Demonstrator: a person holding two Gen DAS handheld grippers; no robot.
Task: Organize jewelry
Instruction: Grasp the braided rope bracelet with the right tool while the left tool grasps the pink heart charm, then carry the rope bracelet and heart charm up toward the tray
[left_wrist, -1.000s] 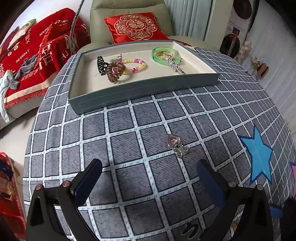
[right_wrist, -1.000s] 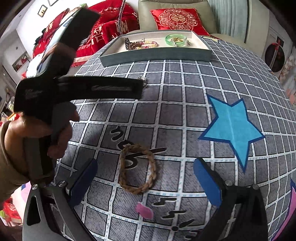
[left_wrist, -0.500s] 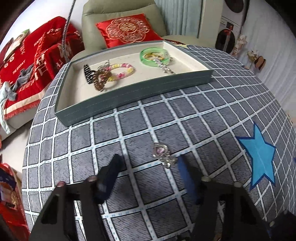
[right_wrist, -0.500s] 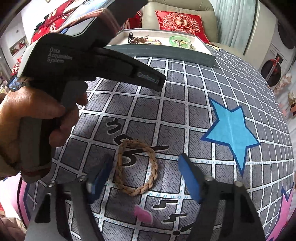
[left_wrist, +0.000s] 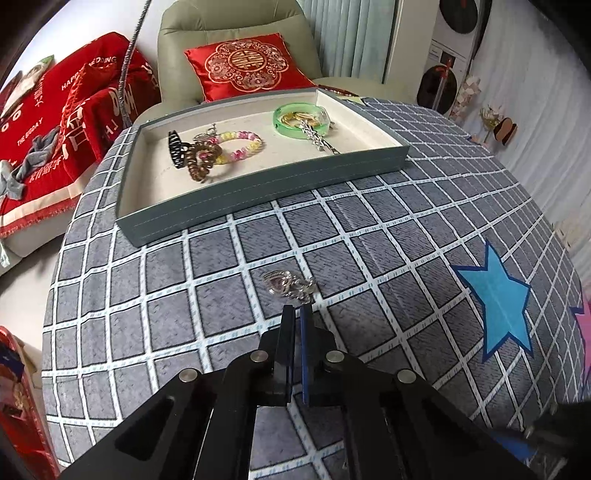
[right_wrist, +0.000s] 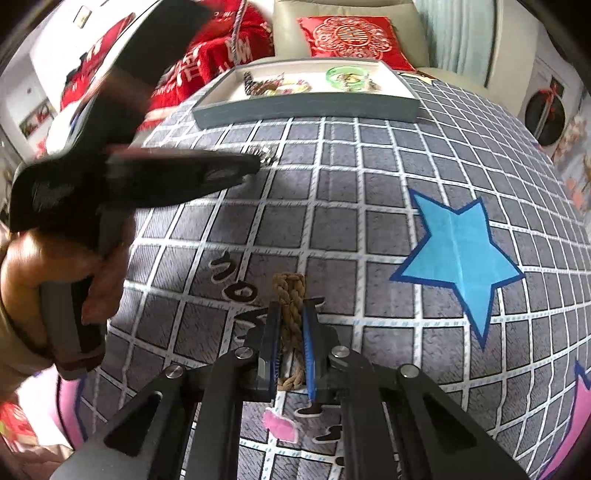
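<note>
Grey checked cloth (left_wrist: 369, 229) with white grid lines covers the round table, and a blue star (left_wrist: 496, 301) is printed on it off to the right. On the right side, the right gripper (right_wrist: 291, 314) has its tongs pressed in on a brown braided bracelet (right_wrist: 290, 291), the loop squeezed flat between the two blades and sticking out past their tips, low over the cloth. The left gripper (left_wrist: 294, 312) has its tongs drawn in to a thin slit with nothing in them that I can see; the tips sit just short of a small silver brooch with a pink stone (left_wrist: 288, 287), which lies on the cloth by itself, and I cannot tell whether they touch it. From the right-hand camera the same gripper shows as a dark blurred shape held in a hand (right_wrist: 55, 266), its nose reaching to the brooch. At the far edge of the table stands a grey tray (left_wrist: 258, 192) with a cream lining. Inside, on the left, are a black claw clip (left_wrist: 175, 147), a brown coil hair tie (left_wrist: 201, 162) and a pink and yellow bead bracelet (left_wrist: 243, 146), bunched together; on the right, a green bangle (left_wrist: 301, 116) with a silver hairpin (left_wrist: 317, 136) across it. Behind sits a red cushion (left_wrist: 247, 70) on a pale armchair.
</note>
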